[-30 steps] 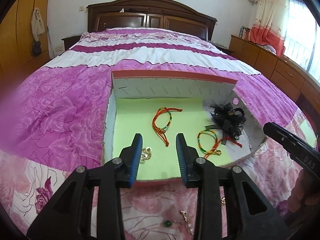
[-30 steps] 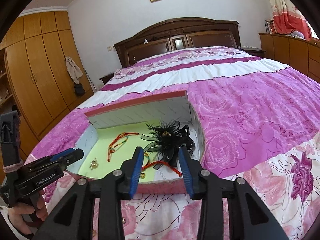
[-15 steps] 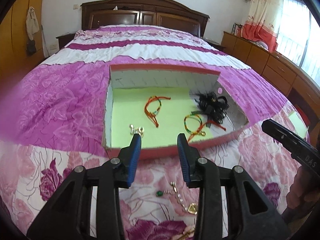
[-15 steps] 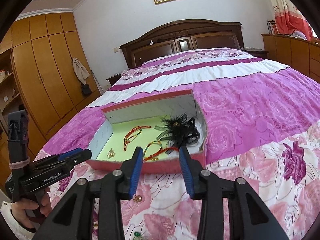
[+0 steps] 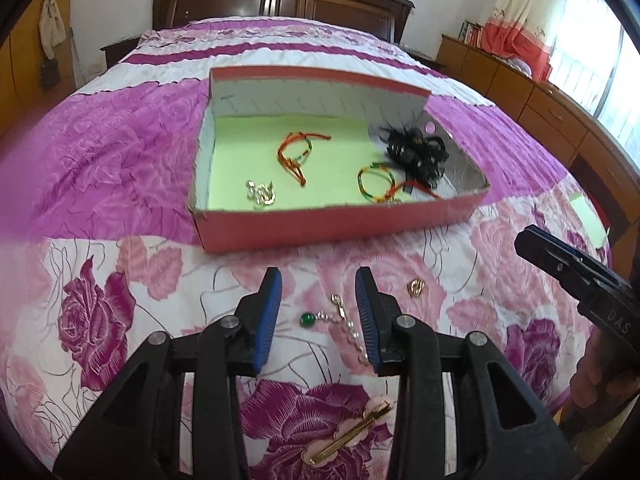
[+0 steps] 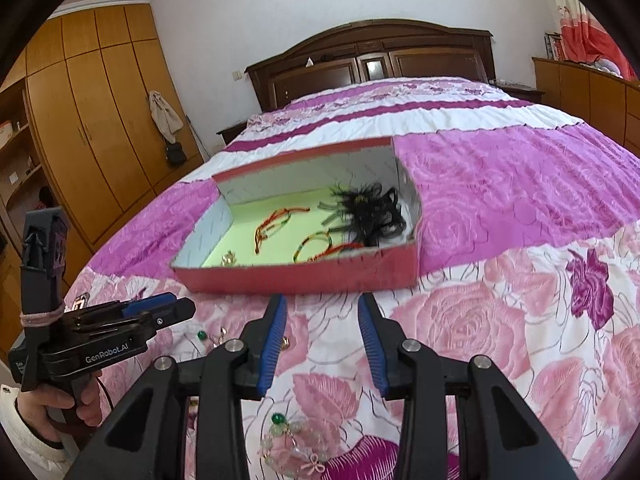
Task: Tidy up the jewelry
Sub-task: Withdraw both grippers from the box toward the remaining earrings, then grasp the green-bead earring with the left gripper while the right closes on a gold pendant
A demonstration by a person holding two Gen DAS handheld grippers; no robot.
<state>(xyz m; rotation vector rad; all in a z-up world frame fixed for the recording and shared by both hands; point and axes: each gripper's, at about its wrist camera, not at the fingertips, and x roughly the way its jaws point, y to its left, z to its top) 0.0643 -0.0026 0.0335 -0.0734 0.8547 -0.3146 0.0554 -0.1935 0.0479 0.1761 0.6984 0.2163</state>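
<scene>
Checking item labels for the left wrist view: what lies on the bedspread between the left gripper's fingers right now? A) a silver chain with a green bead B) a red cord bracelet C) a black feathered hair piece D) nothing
A: the silver chain with a green bead lies on the bedspread between the open fingers of the left gripper, ungripped; the feathered piece and cord bracelets are in the box.
</scene>
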